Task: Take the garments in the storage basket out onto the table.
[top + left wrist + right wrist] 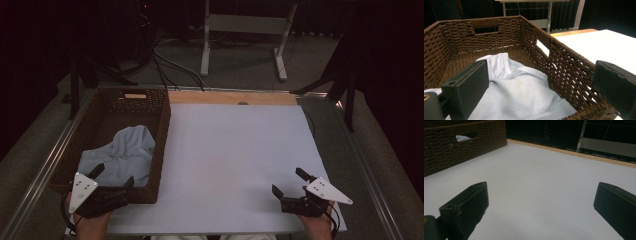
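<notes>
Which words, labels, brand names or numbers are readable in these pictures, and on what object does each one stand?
No text can be read.
Pale blue garment in the wicker basket: a faint line of marks near its neckline, too small and blurred to read.
Basket, white table sheet and both grippers: no lettering visible.

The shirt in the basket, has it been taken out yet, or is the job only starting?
Only starting, it seems. Nothing looks done: the light blue shirt lies crumpled inside the brown wicker basket. In hand: the left gripper hovers at the basket's near edge, jaws open over the cloth, gripping nothing. The right gripper waits open above the white table. Left to do, probably: grab the shirt and lift it out.
</notes>
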A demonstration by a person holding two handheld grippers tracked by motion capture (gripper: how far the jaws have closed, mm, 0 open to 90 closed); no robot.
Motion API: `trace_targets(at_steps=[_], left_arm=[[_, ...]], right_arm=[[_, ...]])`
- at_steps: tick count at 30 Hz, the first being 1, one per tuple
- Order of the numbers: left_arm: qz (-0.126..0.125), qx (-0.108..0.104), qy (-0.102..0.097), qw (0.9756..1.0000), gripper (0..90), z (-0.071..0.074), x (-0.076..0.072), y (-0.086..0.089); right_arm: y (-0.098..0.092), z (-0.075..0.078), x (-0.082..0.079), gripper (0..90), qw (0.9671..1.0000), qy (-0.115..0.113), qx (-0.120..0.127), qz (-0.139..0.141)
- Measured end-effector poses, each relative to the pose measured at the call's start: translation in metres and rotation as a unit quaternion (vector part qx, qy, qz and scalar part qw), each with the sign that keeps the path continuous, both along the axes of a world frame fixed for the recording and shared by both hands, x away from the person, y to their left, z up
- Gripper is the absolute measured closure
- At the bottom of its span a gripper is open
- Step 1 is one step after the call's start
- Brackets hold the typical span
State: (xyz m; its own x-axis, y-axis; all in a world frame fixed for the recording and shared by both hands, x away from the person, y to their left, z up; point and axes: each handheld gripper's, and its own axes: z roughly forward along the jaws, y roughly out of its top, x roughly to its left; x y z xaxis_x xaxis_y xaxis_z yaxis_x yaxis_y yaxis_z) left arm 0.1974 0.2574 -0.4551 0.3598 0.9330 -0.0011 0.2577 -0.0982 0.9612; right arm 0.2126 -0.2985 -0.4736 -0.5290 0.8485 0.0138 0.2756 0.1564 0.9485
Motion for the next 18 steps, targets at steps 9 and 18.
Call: trace_targets(at_steps=[9, 18], left_arm=[[0.002, -0.003, -0.001, 1.0000, 3.0, 0.0001, 0.0003, -0.0001], [0.002, -0.007, 0.002, 1.0000, 3.0, -0.0001, -0.0012, 0.0010]], right_arm=[[-0.0019, -0.0004, -0.0010, 0.1, 1.0000, -0.002, -0.003, -0.007], [-0.0008, -0.0001, 0.0004, 0.1, 0.9999, -0.007, -0.003, -0.009]])
